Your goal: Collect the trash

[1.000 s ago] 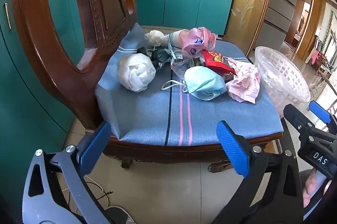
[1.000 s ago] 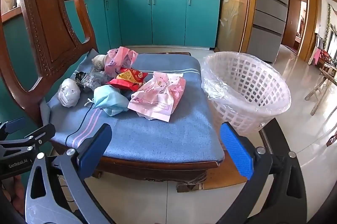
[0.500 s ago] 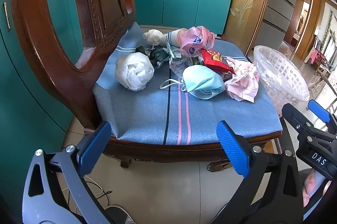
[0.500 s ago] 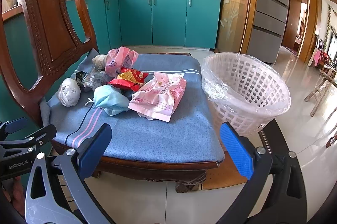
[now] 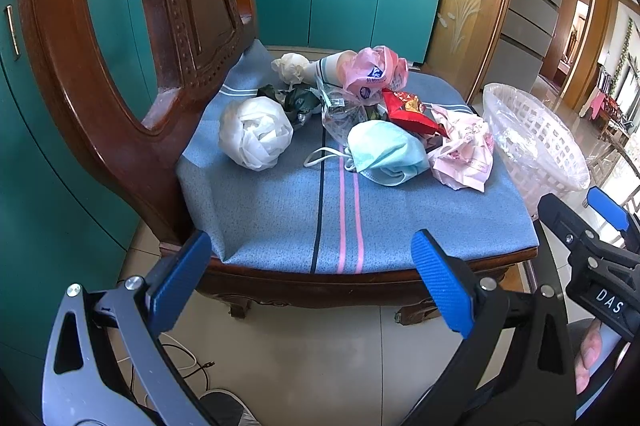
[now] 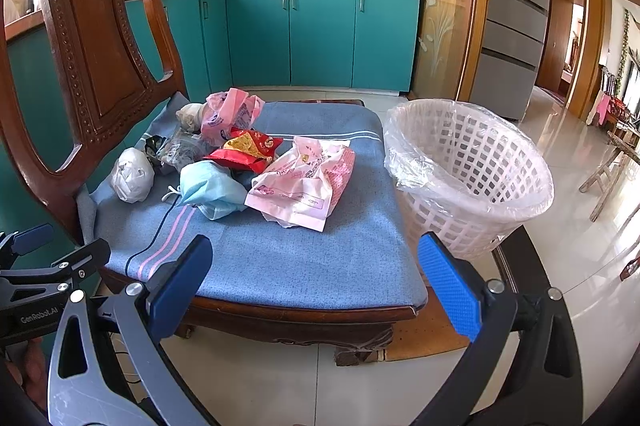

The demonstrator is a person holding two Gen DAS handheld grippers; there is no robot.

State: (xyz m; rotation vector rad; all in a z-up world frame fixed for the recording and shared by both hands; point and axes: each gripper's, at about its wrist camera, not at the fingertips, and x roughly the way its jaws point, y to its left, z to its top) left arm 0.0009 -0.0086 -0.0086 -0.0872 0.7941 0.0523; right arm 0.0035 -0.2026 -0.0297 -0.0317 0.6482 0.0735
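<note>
- Left tongs (image 5: 308, 274): spread wide, holding nothing, hovering short of the chair's front edge. Judged ready to reach in, no item chosen yet.
- Right tongs (image 6: 316, 276): likewise wide and empty, level with the left pair, just right of it. The bin sits ahead and to their right, so they are likely placed to do the dropping.
- Chair (image 5: 100, 73): wooden, its carved back to the left of both tongs. It serves in place of a desk.
- Cushion (image 5: 280, 214): blue with pink and dark stripes, covering the seat. All trash lies on its far half, and the near strip ahead of the tongs is bare.
- White bag (image 5: 256, 131): balled up, ahead-left of the left tongs, apart from the heap. Probably the easiest first pick.
- Mask (image 5: 386, 151): pale blue, crumpled, straight ahead of the left tongs, ear loop trailing left.
- Pink bag (image 6: 304, 181): flat and printed, nearest the right tongs, touching the mask.
- Red wrapper (image 6: 244, 149): behind the mask, partly under the pile.
- Far heap: a second knotted pink bag (image 5: 376, 69), clear film, dark scraps and a white wad, overlapping. Soft items likely to drag neighbours along.
- Bin (image 6: 472, 177): white lattice basket, lined with clear plastic, on the floor beside the chair. It looks empty, so collection is judged not yet begun.
</note>
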